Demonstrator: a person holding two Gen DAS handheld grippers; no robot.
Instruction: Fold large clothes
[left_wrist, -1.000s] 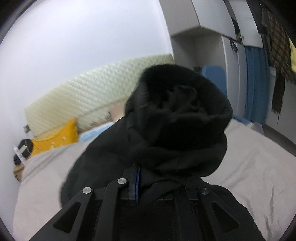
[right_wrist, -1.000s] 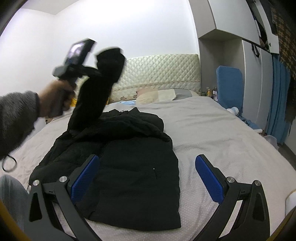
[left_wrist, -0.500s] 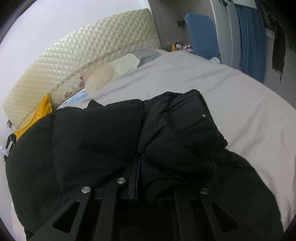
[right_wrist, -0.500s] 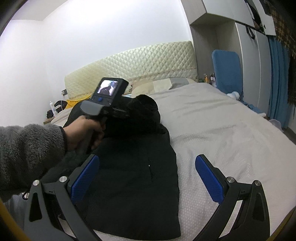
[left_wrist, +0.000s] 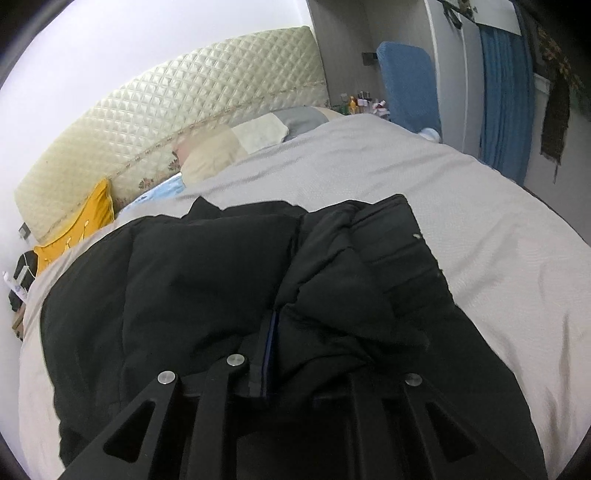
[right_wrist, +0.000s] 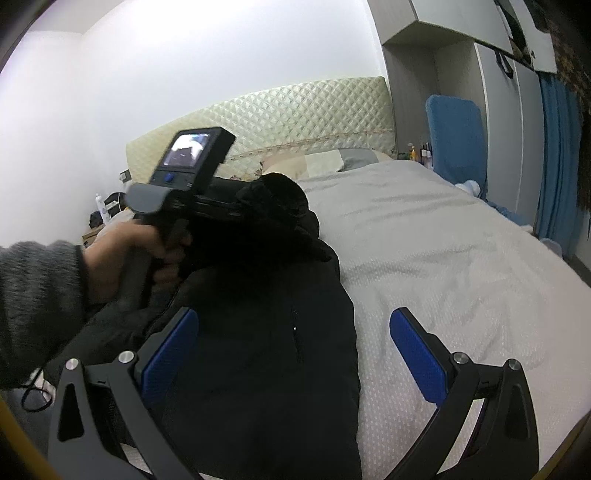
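A large black padded jacket (right_wrist: 266, 354) lies on the grey bed (right_wrist: 443, 258); it also shows in the left wrist view (left_wrist: 192, 288). My left gripper (left_wrist: 284, 332) is shut on a bunched black sleeve (left_wrist: 347, 273) and holds it over the jacket's body. In the right wrist view the left gripper (right_wrist: 236, 210) is above the jacket's upper part, with the sleeve bundle (right_wrist: 277, 195) at its tip. My right gripper (right_wrist: 291, 339) is open and empty, just above the jacket's lower right edge.
A quilted cream headboard (left_wrist: 166, 110) and pillows (left_wrist: 236, 144) are at the far end. A yellow cushion (left_wrist: 77, 225) lies at the left. A blue chair (right_wrist: 454, 136) and blue curtain (right_wrist: 557, 155) stand to the right of the bed.
My left gripper has swung the sleeve down from high in the air and across onto the jacket's body. My right gripper has stayed open near the jacket's lower edge.
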